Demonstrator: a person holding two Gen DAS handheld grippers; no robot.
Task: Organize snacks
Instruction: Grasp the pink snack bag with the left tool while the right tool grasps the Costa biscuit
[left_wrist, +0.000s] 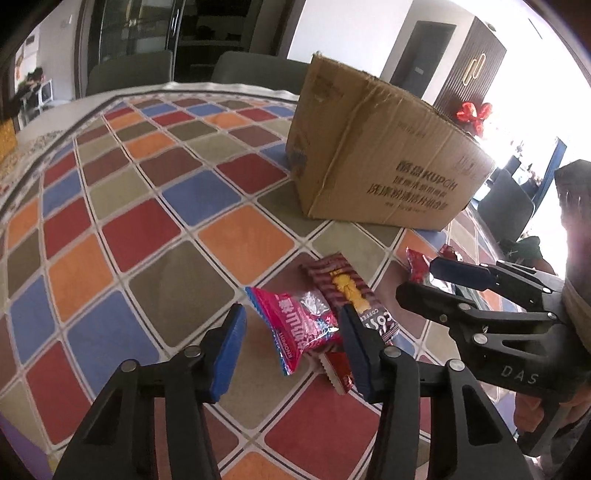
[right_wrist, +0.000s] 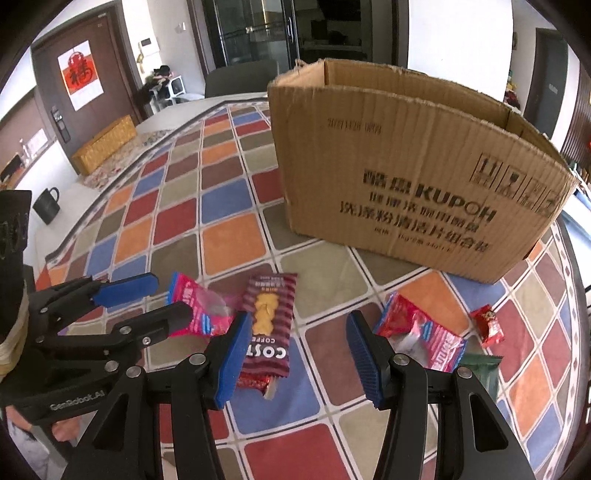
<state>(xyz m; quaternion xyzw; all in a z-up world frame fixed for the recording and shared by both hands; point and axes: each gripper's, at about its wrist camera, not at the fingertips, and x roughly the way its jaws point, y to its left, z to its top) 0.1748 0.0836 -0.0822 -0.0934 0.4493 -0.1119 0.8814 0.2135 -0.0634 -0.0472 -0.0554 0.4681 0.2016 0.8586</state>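
A: Where do the snacks lie?

B: On the worktop (right_wrist: 229, 236), all on the near side of the cardboard box (right_wrist: 417, 177), which stands open-topped. The pink packet (left_wrist: 295, 328) and the striped coffee-biscuit packet (right_wrist: 269, 321) touch, with a red wrapper tucked under them.

A: And the claws?

B: The left claw (left_wrist: 291, 350) stands partly open around the pink packet, pads not yet pressing, so it holds nothing. The right claw (right_wrist: 291, 354) is also partly open and empty, over bare cloth just beside the striped packet; a red-and-pink packet (right_wrist: 421, 332) lies on its other side.

A: Best way to take the pink one?

B: I'd sink until both pads straddle its middle, then pinch only that packet, keeping the right-hand pad clear of the striped one. Lift straight before carrying it towards the box.
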